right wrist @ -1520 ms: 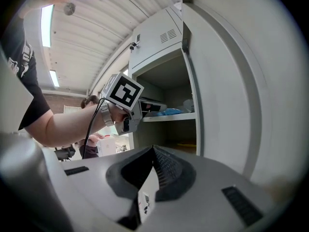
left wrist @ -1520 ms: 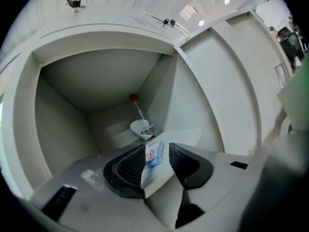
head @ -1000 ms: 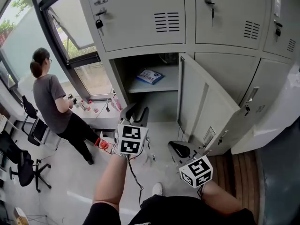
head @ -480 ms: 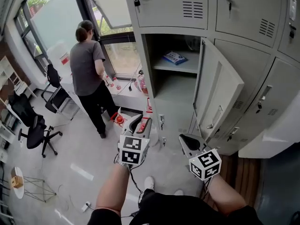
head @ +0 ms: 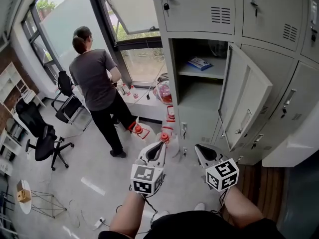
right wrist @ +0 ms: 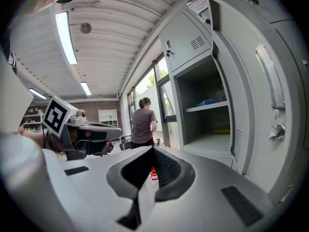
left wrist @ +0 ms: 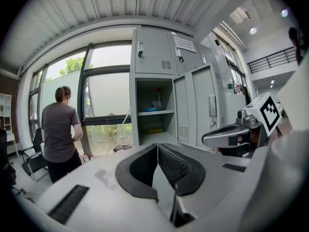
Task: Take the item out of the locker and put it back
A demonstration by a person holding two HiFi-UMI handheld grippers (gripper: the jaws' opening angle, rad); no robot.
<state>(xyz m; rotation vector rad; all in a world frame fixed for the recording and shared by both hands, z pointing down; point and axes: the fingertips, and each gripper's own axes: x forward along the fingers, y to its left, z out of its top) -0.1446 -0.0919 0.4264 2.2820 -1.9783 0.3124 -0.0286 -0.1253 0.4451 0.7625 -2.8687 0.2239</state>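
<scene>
Two grippers sit at the lower centre of the head view, side by side and apart, both pointing up-frame toward the locker (head: 199, 91). Left gripper (head: 160, 146): jaws have just closed and the pads meet, with nothing between them. Right gripper (head: 200, 151): jaws are together too and hold nothing. The locker door (head: 246, 101) stands swung open at the right of the compartment. The item, a blue packet (head: 200, 62), lies flat on the shelf inside in the upper right of the frame, well apart from both grippers. It also shows as a blue patch on the shelf in both gripper views. Something yellow lies on the compartment floor below it, too small to identify. A person in a grey shirt (head: 96, 81) stands at the window, upper left. A black office chair (head: 39, 132) is at the left edge.
</scene>
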